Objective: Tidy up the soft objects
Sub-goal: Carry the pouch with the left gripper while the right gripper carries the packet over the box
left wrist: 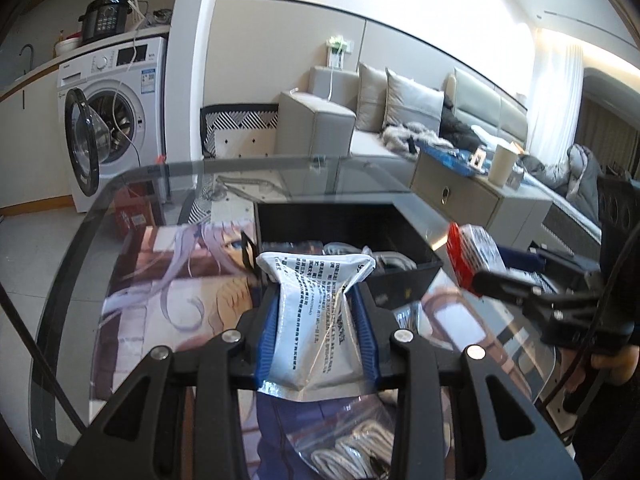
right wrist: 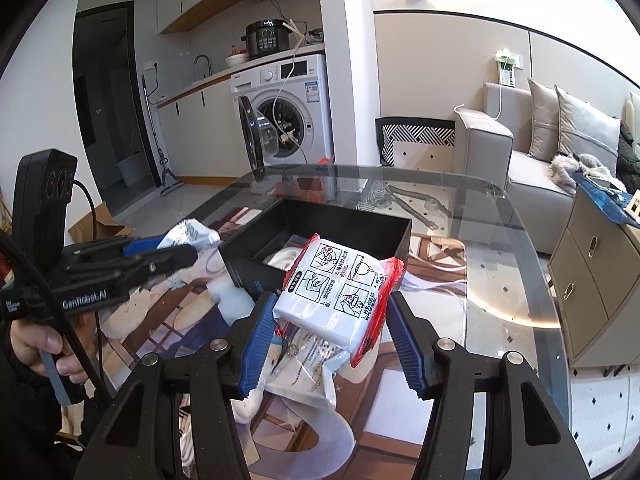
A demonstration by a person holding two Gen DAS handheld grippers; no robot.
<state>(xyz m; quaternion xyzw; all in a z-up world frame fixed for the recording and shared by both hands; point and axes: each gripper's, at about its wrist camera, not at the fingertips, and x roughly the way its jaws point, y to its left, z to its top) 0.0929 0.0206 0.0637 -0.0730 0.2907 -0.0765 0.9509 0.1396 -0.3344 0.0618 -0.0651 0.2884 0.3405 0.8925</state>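
Spanning both views, glass table (left wrist: 100, 216) carries black box (right wrist: 352, 220). Right gripper (right wrist: 328, 328) clamps red-edged white packet (right wrist: 340, 284) above the box's near rim; left gripper (left wrist: 316, 316) pinches silver pouch (left wrist: 312, 312) before it.

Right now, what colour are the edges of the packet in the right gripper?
Red, clearest in the right wrist view.

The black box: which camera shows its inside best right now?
The right wrist view: the black box sits open ahead, its floor and white contents visible. In the left wrist view the silver pouch in the left hand-held gripper hides much of the black box.
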